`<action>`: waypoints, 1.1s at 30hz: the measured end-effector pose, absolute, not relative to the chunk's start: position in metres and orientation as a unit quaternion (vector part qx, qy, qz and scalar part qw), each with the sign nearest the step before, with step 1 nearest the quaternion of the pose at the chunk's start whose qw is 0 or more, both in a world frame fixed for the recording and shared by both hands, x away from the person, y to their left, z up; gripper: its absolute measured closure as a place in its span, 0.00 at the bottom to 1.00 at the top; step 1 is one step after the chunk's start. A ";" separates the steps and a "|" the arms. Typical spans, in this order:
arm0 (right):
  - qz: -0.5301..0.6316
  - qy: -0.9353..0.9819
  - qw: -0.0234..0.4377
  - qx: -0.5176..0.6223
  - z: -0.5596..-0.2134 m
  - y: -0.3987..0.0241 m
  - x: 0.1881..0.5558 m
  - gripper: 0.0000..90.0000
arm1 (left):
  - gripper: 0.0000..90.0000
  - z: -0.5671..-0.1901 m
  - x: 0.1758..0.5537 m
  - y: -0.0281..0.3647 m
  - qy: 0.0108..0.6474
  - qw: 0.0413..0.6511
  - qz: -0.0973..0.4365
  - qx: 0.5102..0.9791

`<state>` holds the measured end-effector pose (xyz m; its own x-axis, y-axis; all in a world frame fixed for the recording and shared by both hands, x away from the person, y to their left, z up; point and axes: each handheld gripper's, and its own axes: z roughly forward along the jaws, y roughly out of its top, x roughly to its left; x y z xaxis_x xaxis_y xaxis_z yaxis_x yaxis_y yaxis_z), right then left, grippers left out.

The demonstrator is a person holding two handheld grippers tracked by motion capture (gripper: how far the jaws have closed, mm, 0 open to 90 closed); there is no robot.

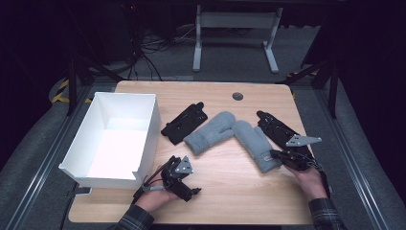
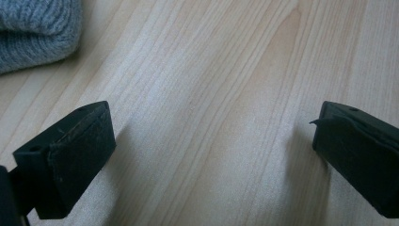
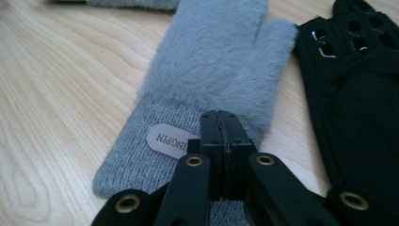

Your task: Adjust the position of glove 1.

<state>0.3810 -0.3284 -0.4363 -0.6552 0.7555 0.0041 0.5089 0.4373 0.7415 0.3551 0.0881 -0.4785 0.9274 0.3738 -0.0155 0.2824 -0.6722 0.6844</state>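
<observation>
Two grey fluffy mittens lie at the table's middle, one (image 1: 210, 132) to the left and one (image 1: 251, 143) to the right. A black glove (image 1: 184, 123) rests left of them and another black glove (image 1: 277, 129) to their right. My right gripper (image 1: 276, 155) is shut, its tips over the knit cuff of the right mitten (image 3: 211, 61) beside a white label; no fabric shows between the pads (image 3: 219, 115). My left gripper (image 1: 186, 184) hovers open low over bare wood (image 2: 211, 155), with a mitten's edge (image 2: 33, 28) at the upper left.
A white open box (image 1: 155, 124), empty, stands at the table's left side next to my left hand. The black glove (image 3: 362, 94) lies close along the right of my right gripper. A round cable hole (image 1: 237, 96) sits near the far edge.
</observation>
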 end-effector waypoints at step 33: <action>0.381 0.875 0.091 0.284 -0.438 -0.256 0.365 1.00 | 0.00 -0.479 0.355 0.088 0.182 0.364 0.066 0.911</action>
<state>0.3650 -0.2557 -0.4382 -0.8221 0.5664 0.0572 0.4276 0.5480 0.7189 0.3548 0.0882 -0.4786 0.9253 0.3791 -0.0115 0.2829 -0.6696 0.6867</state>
